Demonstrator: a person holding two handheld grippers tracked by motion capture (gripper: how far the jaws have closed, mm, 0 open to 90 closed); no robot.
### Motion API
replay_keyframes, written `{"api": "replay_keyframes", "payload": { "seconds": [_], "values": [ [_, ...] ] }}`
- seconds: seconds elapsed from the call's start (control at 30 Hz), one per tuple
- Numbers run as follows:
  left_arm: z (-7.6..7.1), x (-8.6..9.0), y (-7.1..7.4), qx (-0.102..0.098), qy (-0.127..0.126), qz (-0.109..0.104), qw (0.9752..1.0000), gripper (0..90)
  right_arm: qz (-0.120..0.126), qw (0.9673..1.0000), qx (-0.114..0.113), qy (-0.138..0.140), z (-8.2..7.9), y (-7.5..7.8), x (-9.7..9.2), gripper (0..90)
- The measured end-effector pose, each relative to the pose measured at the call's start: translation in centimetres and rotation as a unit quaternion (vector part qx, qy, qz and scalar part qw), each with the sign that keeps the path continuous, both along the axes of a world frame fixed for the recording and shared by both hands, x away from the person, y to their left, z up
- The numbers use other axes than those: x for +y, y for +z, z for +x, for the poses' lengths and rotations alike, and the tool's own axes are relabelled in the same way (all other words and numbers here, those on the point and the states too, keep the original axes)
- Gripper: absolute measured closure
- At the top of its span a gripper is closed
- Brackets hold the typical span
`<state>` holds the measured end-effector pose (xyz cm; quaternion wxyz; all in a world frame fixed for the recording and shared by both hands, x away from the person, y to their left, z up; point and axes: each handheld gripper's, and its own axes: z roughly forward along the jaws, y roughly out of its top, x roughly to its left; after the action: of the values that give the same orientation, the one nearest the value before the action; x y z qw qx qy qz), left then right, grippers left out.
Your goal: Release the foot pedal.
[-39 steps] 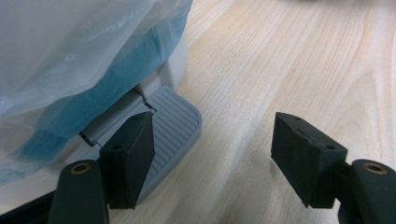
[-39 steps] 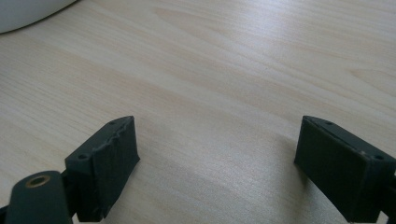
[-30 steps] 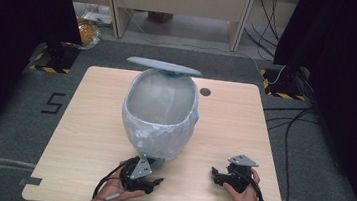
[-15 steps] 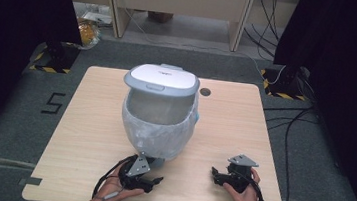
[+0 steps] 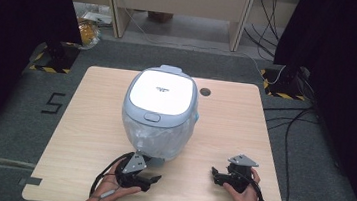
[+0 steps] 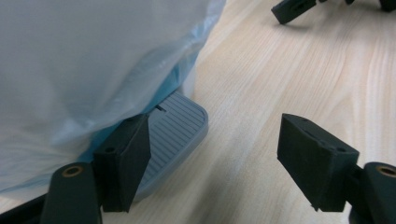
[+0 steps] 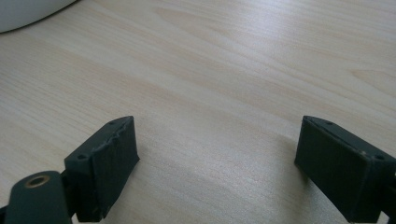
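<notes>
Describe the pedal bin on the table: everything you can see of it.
The pedal bin stands upright near the middle of the wooden table. Its body is rounded and pale grey-blue, and a thin translucent plastic liner hangs over the outside under the rim. The white lid is down and shut, with a small grey button at its front edge. A ribbed grey foot pedal sticks out at the base, flat on the table. The left gripper sits right beside that pedal, open.
</notes>
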<state>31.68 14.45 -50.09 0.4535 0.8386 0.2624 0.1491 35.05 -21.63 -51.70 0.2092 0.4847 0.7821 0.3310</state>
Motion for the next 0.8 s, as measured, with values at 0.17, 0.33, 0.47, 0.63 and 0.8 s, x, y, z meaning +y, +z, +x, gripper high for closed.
{"api": "replay_keyframes", "payload": {
  "seconds": [0.17,0.33,0.47,0.63,0.8],
  "values": [
    [-0.5,1.0,0.7,0.002,0.003,-0.001,1.0,24.6,0.0,1.0,0.0,0.001,0.0,0.0,0.0,12.7],
    [-0.9,2.7,0.7,0.007,0.019,0.0,0.9998,23.6,-0.001,1.0,0.0,0.002,0.0,0.0,0.0,12.7],
    [-1.0,4.5,0.0,0.012,0.04,0.009,0.9991,22.3,0.0,1.0,0.0,0.002,0.0,0.0,0.0,12.7],
    [-0.5,7.0,-0.9,0.028,0.072,0.017,0.9969,21.3,0.0,1.0,0.0,0.001,0.0,0.0,0.0,12.7],
    [-0.3,8.5,-1.4,0.04,0.092,0.021,0.9947,19.6,-0.001,1.0,-0.001,0.002,0.0,0.0,0.0,12.7]
  ]
}}
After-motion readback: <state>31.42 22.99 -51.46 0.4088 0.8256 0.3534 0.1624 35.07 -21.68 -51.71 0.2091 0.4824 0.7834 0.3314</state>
